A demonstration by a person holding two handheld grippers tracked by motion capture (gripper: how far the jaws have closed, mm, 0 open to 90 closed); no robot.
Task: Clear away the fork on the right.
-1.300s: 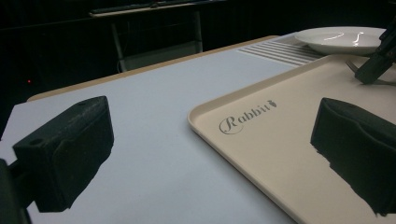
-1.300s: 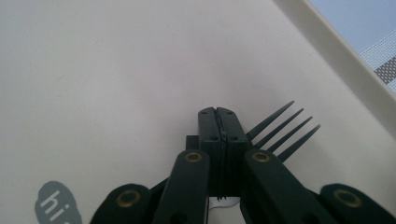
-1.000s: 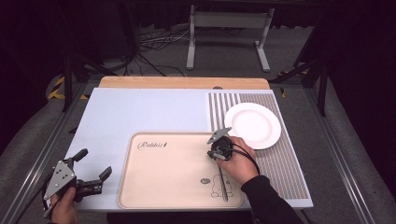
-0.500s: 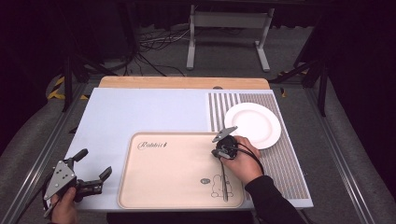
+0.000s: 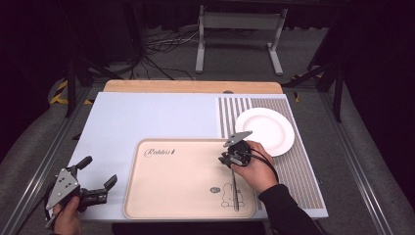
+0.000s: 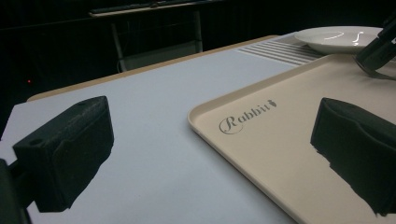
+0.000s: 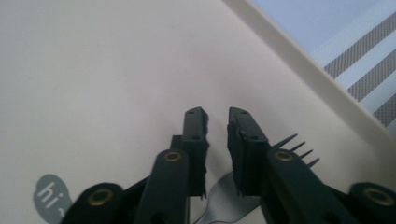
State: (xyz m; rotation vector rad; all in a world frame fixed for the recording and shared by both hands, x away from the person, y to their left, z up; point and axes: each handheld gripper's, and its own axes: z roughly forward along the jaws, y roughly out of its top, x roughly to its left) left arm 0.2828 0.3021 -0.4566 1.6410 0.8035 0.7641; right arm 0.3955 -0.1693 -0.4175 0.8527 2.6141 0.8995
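Dark floor, trailing cables and a metal stand are being shown behind the tabletop (image 5: 147, 117), which is being covered by a pale mat with a striped panel at its far right. As landmark, the beige tray (image 5: 161, 196) printed with "Rabbit" is being taken.

The right gripper (image 5: 234, 152) is being held over the tray's right part, near its far edge. Against the two earlier high views, its jaws are being seen to have just been opening: they are now standing slightly parted, with a narrow gap between them and nothing pinched in that gap. In the right gripper view the fork (image 7: 261, 179) is lying on the tray floor beneath the right gripper (image 7: 217, 122), its tines pointing toward the tray's rim and its neck passing under the jaws. In the high view the fork's handle (image 5: 235, 193) is running along the tray's right side toward the near edge. The opening is being read as a release: the fork is being left on the tray, so placement appears done.

The tray is holding the fork and nothing else. The white plate (image 5: 266, 129), just beyond the tray's far right corner on the striped panel, is lying empty.

The left gripper (image 5: 98, 178) is being held off the tray's near left corner, jaws wide apart and empty.
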